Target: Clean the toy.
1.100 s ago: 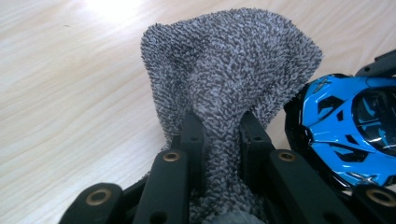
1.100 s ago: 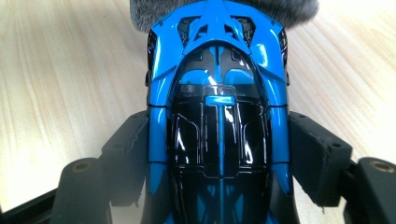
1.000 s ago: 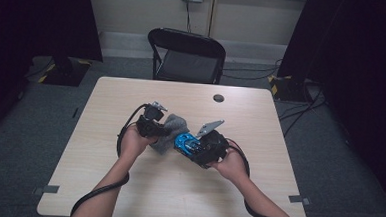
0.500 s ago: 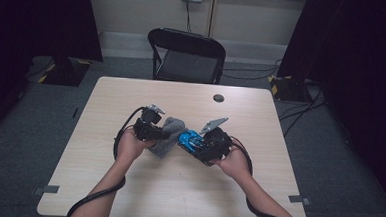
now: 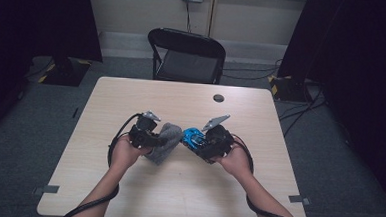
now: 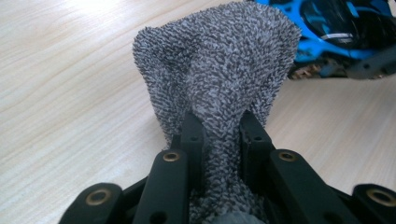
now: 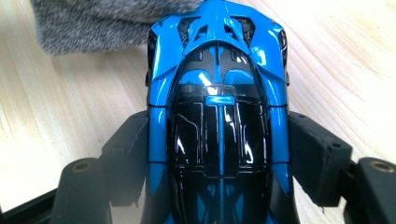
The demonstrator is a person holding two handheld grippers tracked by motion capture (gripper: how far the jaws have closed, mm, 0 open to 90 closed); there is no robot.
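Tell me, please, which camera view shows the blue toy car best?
The right gripper view: the blue toy car is close there, seen from above, between the right gripper jaws. The left gripper view shows one edge beyond the grey cloth; the high view shows it small.

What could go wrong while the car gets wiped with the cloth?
The right gripper pinches the shiny blue car by its smooth sides, so a hard push from the cloth might make the car slip or twist out. The left gripper grips just a bunched end of the cloth; the loose part could flop and miss the car, or pull free. Squeezing harder might scratch the car's glossy body.
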